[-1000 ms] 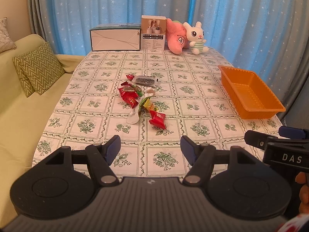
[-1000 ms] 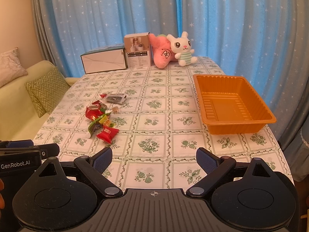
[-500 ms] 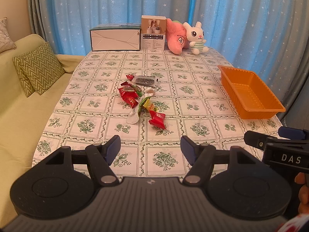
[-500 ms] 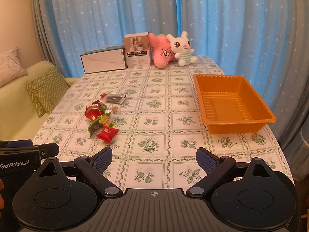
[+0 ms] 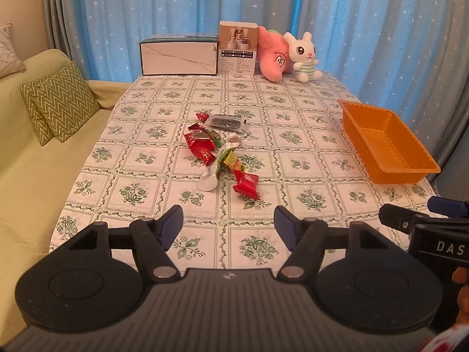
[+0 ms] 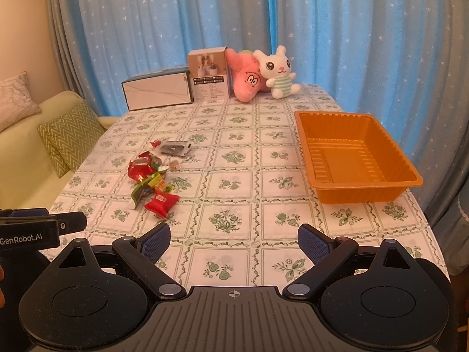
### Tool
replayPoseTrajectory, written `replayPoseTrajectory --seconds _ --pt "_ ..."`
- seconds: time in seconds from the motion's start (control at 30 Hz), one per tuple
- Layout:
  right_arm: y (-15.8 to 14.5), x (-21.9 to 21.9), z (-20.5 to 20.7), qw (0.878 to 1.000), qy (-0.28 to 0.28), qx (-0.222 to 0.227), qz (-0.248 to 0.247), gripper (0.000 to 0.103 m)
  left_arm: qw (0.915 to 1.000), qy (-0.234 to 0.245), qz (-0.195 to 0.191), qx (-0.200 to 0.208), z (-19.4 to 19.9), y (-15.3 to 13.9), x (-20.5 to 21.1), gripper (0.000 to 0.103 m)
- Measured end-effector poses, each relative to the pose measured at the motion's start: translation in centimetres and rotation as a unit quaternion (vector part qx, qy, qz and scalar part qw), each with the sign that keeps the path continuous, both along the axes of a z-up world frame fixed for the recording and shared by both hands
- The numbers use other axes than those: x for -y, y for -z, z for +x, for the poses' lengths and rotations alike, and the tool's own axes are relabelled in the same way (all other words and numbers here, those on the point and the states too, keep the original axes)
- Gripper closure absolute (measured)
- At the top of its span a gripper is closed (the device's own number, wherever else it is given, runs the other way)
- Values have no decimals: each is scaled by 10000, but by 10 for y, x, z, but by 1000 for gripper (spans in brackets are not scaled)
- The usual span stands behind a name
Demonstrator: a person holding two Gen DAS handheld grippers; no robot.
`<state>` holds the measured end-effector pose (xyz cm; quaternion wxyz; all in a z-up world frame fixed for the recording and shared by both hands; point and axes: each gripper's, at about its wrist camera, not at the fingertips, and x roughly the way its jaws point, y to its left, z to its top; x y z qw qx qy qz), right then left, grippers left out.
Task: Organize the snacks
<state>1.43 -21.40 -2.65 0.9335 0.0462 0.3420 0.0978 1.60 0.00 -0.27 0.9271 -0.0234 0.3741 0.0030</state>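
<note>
A loose pile of snack packets [image 5: 218, 152] lies mid-table: red packets, a green-yellow wrapper, a dark flat packet [image 5: 225, 122], and a red packet [image 5: 246, 182] nearest me. The pile also shows in the right wrist view [image 6: 152, 176]. An empty orange tray [image 5: 387, 146] stands at the table's right side, seen too in the right wrist view [image 6: 354, 158]. My left gripper [image 5: 228, 228] is open and empty above the near table edge. My right gripper [image 6: 234, 243] is open and empty, to the right of the left one.
At the table's far edge stand a white box [image 5: 178, 58], a small carton [image 5: 238, 48], a pink plush [image 5: 272, 58] and a white rabbit plush [image 5: 303, 57]. A green sofa with zigzag cushions [image 5: 58, 102] runs along the left. Blue curtains hang behind.
</note>
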Motion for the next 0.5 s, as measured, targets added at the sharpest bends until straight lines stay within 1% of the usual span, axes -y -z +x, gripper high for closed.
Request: replayPoseTrajectory --seconds 0.13,0.27,0.33,0.4,0.47,0.5 --pt "9 -8 14 9999 -87 -21 57 9 10000 -10 20 -75 18 8 -13 37" --pt "16 -20 32 9998 -170 -55 122 9 9999 95 44 -129 43 16 -28 37" --pt "20 -27 42 9996 -228 -107 153 9 9995 185 -31 -237 57 21 -37 37" --pt "25 -35 54 9993 -296 -157 180 9 9993 238 11 -295 71 26 -44 37" --pt "30 -44 65 9990 -349 -221 195 14 9990 285 50 -327 84 31 -51 37" --pt "32 -48 70 9987 -376 -264 199 20 9989 306 63 -344 91 33 -54 37"
